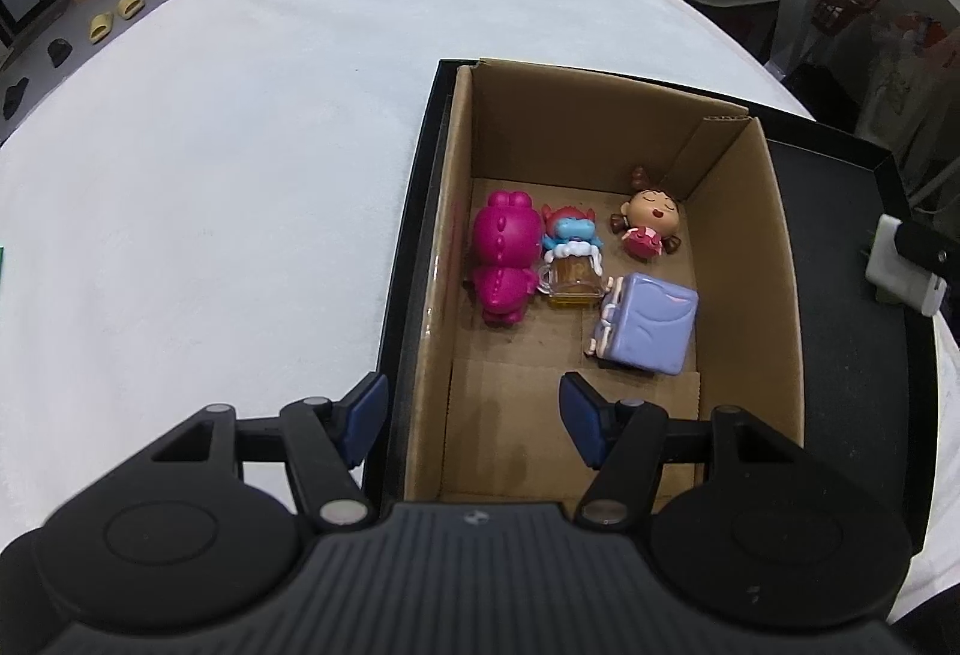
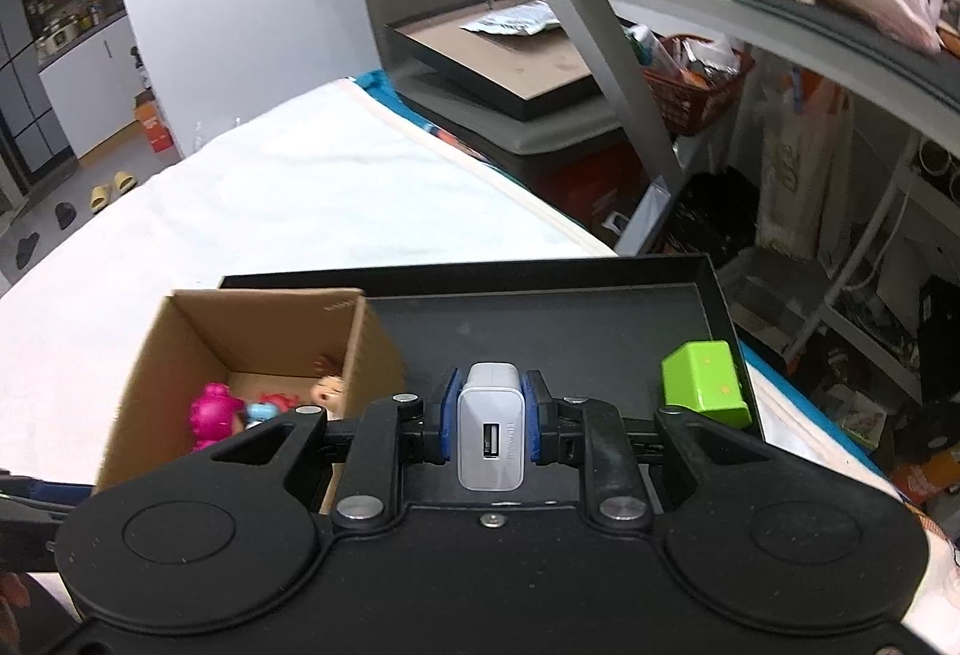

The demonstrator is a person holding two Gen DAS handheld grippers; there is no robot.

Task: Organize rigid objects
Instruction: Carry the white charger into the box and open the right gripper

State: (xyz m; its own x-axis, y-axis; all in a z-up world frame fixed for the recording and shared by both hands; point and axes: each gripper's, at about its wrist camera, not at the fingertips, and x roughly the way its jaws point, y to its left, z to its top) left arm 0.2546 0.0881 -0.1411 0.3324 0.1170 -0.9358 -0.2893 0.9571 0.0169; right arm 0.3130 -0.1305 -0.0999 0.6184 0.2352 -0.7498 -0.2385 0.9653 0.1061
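A cardboard box [image 1: 774, 259] stands inside a black tray [image 1: 840, 307] on the white-covered table. In it lie a magenta figure [image 1: 504, 259], a blue-and-red figure with a beer mug [image 1: 570, 259], a doll with brown hair [image 1: 648, 223] and a lilac suitcase toy [image 1: 648, 325]. My left gripper [image 1: 474, 415] hangs open over the box's near left corner, holding nothing. My right gripper [image 2: 489, 421] is shut on a white USB charger [image 2: 489, 433] above the black tray [image 2: 540, 319]; the charger [image 1: 900, 271] also shows at the right edge of the left wrist view. A green block [image 2: 708, 385] lies in the tray's right corner.
The white cloth [image 1: 210, 175] stretches to the left of the tray. Beyond the table stand a chair with a flat box [image 2: 498, 60] on it, a grey table leg [image 2: 624, 96] and cluttered shelves [image 2: 870, 265] on the right. Slippers [image 1: 114, 15] lie on the floor.
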